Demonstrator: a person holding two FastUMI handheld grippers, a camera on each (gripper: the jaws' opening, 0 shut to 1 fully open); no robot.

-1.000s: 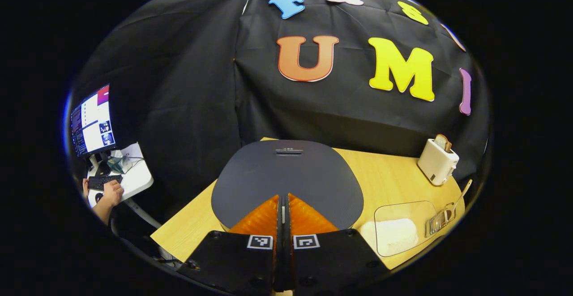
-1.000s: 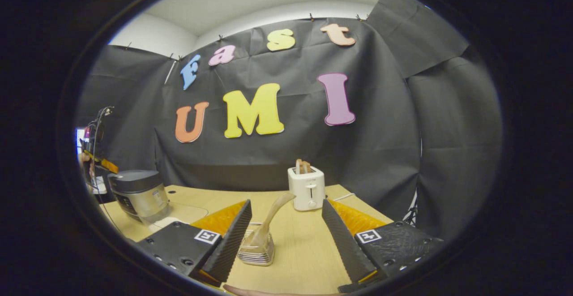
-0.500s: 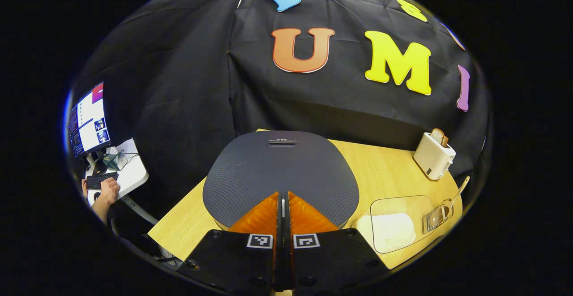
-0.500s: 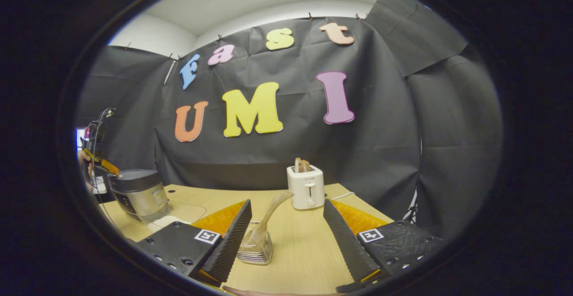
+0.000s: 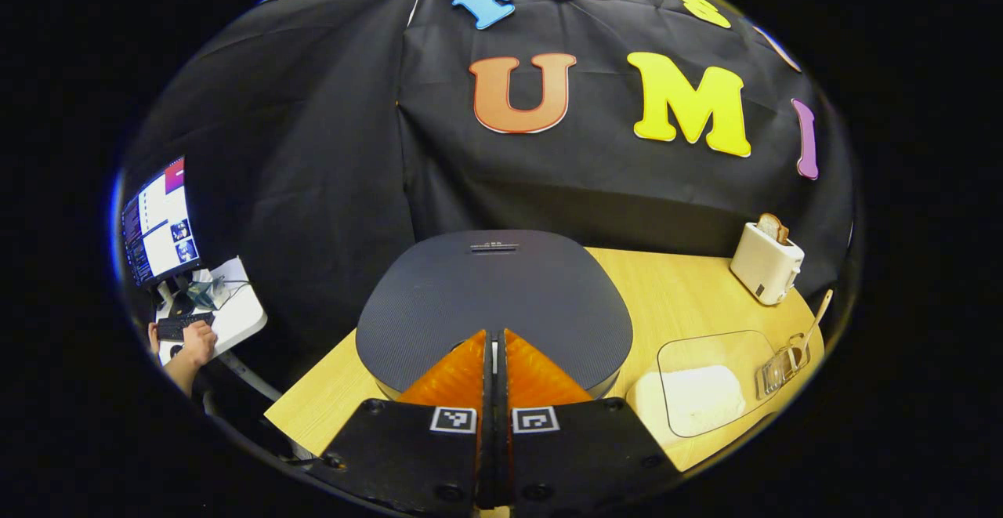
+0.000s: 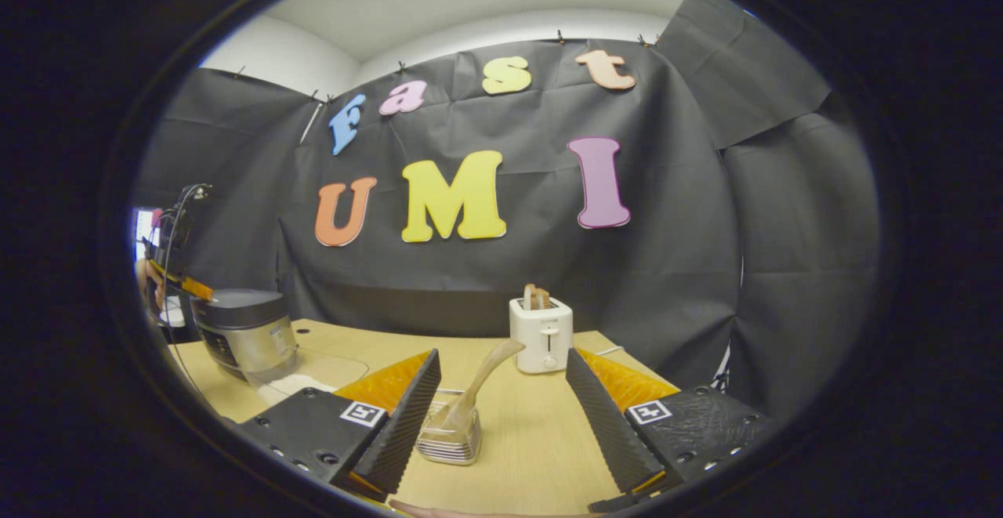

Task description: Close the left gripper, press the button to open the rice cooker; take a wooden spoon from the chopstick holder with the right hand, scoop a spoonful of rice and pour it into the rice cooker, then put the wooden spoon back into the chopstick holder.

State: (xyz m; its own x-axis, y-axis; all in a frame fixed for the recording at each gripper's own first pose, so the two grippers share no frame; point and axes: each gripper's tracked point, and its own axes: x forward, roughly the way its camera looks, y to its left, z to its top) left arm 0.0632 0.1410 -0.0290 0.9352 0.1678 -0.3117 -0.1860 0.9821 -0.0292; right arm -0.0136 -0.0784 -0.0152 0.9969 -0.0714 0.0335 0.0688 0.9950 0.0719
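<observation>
Jaws first: left gripper [image 5: 494, 336] has its fingers pressed flat together w/ nothing between them, tips over the near edge of the rice cooker [image 5: 494, 306] lid, which is down; right gripper [image 6: 501, 361] has its fingers spread wide, holding nothing, w/ the chopstick holder [image 6: 448, 438] on the table between them, closer to its left finger. Table [image 5: 674, 298] is light wood. Rice cooker has a dark textured lid w/ a small slot-like mark plus tiny print near the far edge, too small to read; in right gripper view its silver body [image 6: 243, 334] carries a small label, also unreadable. Clear tray [image 5: 705, 381] sits just right of the cooker w/ a white heap of rice [image 5: 689, 400] in it. White toaster [image 6: 541, 334] stands near the back edge, bread slices poking out the top. Chopstick holder is clear and ribbed; wooden spoon [image 6: 484, 373] stands in it, tilted, bowl end up. Each gripper body bears square black-and-white markers [image 5: 454, 419]. Off the table at far left, a monitor [image 5: 157, 224] and a hand [image 5: 196, 342] on a keyboard.
</observation>
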